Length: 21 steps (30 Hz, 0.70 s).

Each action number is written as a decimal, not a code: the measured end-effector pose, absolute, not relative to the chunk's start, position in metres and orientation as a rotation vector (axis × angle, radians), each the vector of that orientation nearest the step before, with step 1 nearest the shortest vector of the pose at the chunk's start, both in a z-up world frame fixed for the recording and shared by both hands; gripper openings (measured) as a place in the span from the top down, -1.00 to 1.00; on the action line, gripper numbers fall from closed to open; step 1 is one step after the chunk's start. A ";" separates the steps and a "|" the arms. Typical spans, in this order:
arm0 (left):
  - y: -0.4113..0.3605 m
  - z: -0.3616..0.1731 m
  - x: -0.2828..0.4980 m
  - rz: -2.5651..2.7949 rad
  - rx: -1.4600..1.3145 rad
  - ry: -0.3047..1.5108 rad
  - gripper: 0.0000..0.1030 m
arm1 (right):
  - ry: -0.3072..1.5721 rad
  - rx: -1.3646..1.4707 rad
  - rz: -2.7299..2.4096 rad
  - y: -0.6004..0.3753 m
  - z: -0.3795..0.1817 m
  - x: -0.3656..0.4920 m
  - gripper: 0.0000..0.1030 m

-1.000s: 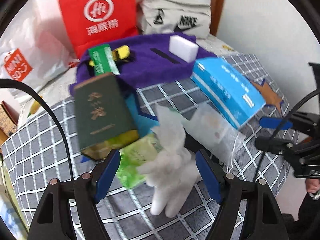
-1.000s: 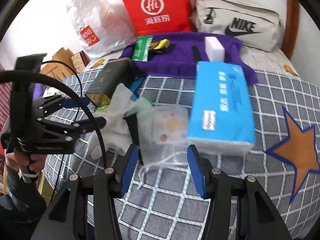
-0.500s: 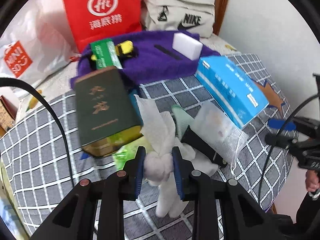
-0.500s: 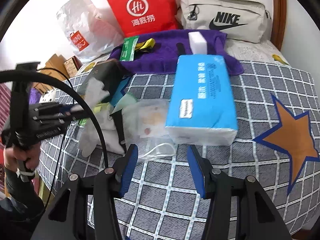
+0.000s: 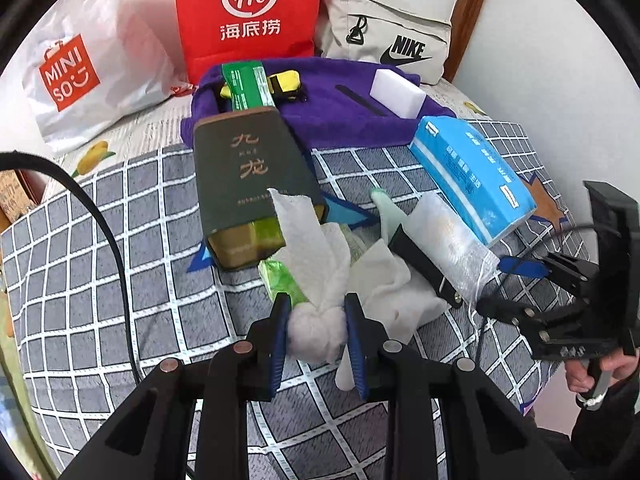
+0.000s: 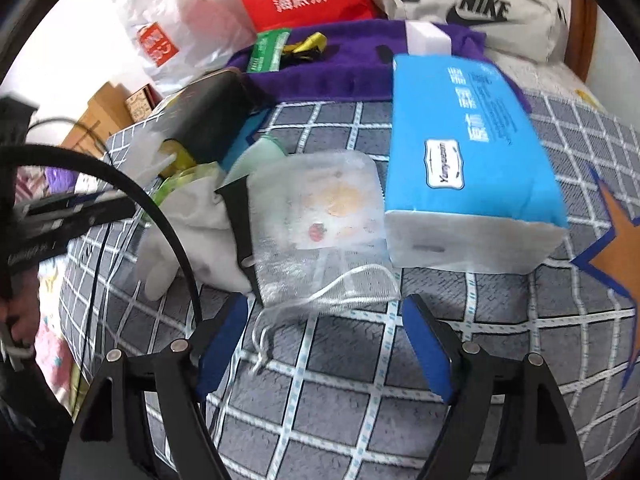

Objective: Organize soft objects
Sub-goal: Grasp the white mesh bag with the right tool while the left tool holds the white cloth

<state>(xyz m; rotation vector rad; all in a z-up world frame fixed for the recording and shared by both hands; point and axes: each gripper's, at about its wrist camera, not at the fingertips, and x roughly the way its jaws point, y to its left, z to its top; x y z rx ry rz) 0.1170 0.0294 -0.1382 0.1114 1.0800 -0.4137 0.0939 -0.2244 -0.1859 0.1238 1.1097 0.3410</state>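
Left wrist view: we are clamping the left gripper (image 5: 314, 326) on the bunched white cloth (image 5: 320, 280), near the dark green box (image 5: 248, 184) on the checked blanket (image 5: 132, 264). We should be lifting it slowly so the loose tails come free.

Right wrist view: our right gripper (image 6: 324, 340) has just been opening and is hanging released, empty, before the mesh pouch (image 6: 320, 232), left of the blue tissue pack (image 6: 472, 160). We should be straddling the pouch body, not its drawstring.
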 end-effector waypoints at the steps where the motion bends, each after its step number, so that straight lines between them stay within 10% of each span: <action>1: 0.029 -0.139 0.116 -0.414 0.109 1.081 0.50 | 1.111 0.140 0.335 -0.225 -0.188 0.096 -0.54; 6: 0.029 -0.139 0.115 -0.428 0.098 1.090 0.50 | 1.075 0.160 0.320 -0.222 -0.189 0.100 -0.53; 13: 0.029 -0.142 0.114 -0.429 0.096 1.096 0.50 | 1.077 0.132 0.326 -0.216 -0.190 0.097 0.81; 21: 0.038 -0.139 0.113 -0.417 0.081 1.084 0.50 | 1.059 0.098 0.366 -0.221 -0.174 0.073 0.88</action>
